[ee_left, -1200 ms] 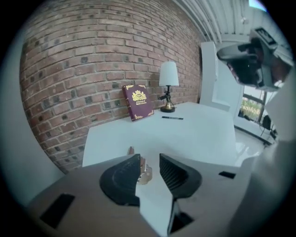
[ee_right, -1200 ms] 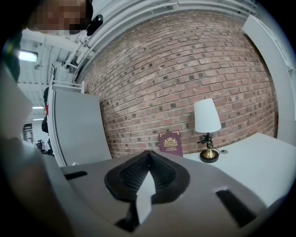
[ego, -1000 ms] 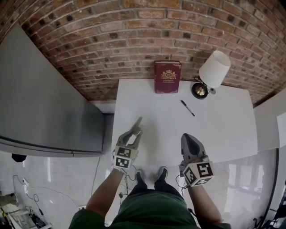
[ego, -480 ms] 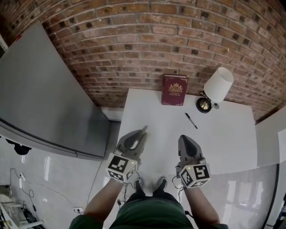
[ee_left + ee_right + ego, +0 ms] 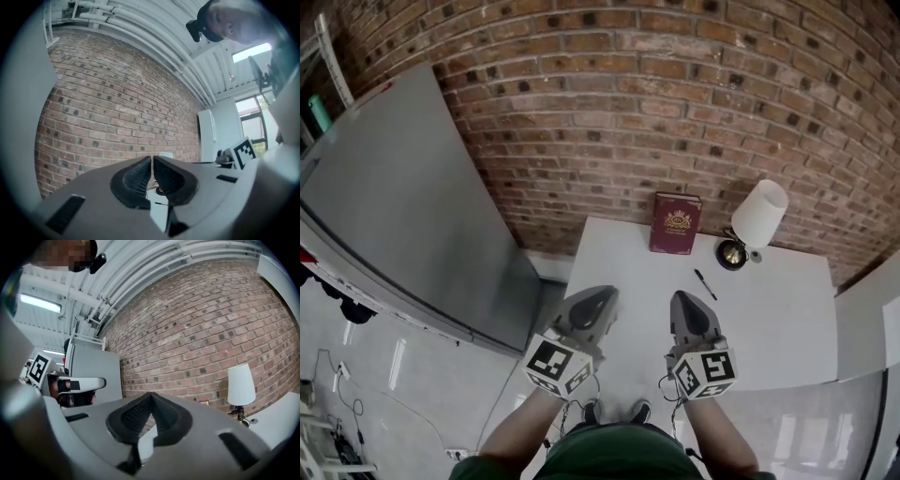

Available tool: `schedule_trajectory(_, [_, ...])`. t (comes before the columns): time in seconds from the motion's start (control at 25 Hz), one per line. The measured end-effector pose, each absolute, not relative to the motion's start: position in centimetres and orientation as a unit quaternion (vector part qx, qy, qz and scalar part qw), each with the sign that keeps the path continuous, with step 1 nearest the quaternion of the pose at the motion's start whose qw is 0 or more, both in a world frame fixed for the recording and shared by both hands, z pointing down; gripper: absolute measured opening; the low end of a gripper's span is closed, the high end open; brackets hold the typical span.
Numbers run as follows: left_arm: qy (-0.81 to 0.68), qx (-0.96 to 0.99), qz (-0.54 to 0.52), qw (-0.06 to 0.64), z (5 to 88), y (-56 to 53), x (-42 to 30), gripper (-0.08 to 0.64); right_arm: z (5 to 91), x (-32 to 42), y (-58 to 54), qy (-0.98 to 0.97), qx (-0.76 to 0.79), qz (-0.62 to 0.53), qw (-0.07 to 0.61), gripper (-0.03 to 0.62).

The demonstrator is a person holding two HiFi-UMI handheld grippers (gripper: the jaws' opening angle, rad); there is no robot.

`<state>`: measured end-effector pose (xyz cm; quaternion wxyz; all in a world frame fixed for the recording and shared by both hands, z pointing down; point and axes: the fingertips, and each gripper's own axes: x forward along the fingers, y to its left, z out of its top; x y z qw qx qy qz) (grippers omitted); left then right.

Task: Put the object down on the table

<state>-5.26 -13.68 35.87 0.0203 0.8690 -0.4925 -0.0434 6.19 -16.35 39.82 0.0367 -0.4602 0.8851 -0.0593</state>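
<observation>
- Left gripper point(image 5: 598, 302), grey with a square-marker cube, is held over the near left part of the white desk point(image 5: 787, 328). Its jaws are clenched to a thin slit with nothing between them.
- Right gripper point(image 5: 686, 309) is beside it over the near edge, jaws also pressed together and empty.
- Dark red hardcover book with a gold emblem point(image 5: 676, 223) stands at the far edge, against the brick wall.
- Thin black pen point(image 5: 705, 284) lies flat on the desk, right of the book and well apart from both grippers.
- Small lamp with a white shade and brass base point(image 5: 762, 214) stands towards the far right corner.
- With neither gripper carrying anything, the put-down looks finished. Which item was the object I cannot tell.
- No container is in sight.
</observation>
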Motion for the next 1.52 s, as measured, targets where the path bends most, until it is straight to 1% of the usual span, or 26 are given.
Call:
schedule_trajectory(0.28, [-0.488,0.871,-0.055,0.000,33.6,-13.2,-5.4,0.017,36.4,5.9,-15.7,0.887,-0.459,-0.025,0.047,0.002])
schedule_trajectory(0.44, [-0.489,0.871,-0.056,-0.012,33.1,-13.4,-5.3,0.018,34.7,5.5,-15.1,0.889,-0.453,-0.006,0.067,0.002])
schedule_trajectory(0.6, [-0.486,0.872,-0.059,-0.011,32.8,-13.4,-5.4,0.018,33.8,5.1,-14.5,0.889,-0.453,0.006,0.068,0.002])
schedule_trajectory(1.16, [-0.476,0.877,-0.067,0.003,33.2,-13.7,-5.6,0.018,34.2,5.7,-14.5,0.879,-0.474,0.005,0.051,0.002])
schedule_trajectory(1.52, [-0.477,0.876,-0.066,0.010,33.6,-14.0,-6.3,0.018,34.5,5.1,-14.8,0.881,-0.470,0.007,0.054,0.002])
